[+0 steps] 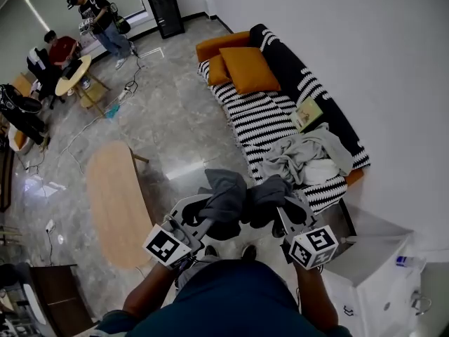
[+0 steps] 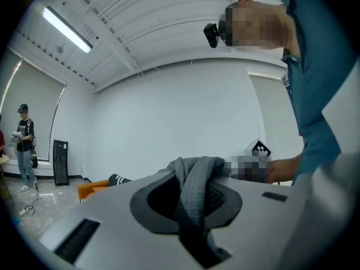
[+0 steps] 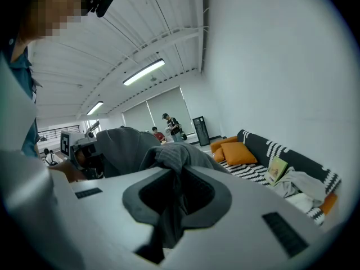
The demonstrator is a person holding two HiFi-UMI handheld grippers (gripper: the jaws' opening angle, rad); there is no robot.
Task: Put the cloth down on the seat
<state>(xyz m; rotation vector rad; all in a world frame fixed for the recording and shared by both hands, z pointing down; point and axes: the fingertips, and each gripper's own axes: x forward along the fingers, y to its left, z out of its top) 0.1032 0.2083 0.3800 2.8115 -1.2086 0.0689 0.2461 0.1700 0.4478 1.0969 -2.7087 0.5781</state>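
A dark grey cloth (image 1: 242,201) hangs bunched between my two grippers, held up in front of me above the floor. My left gripper (image 1: 198,220) is shut on one end of the cloth (image 2: 194,198), which runs down through its jaws. My right gripper (image 1: 282,213) is shut on the other end of the cloth (image 3: 171,198). The seat is a black-and-white striped sofa (image 1: 259,114) ahead and to the right, also seen as the sofa (image 3: 253,170) in the right gripper view.
Orange cushions (image 1: 242,69), a book (image 1: 307,112) and a pale grey heap of fabric (image 1: 305,156) lie on the sofa. An oval wooden table (image 1: 116,202) stands left of me. A white cabinet (image 1: 382,286) is at my right. People sit and stand at the far left.
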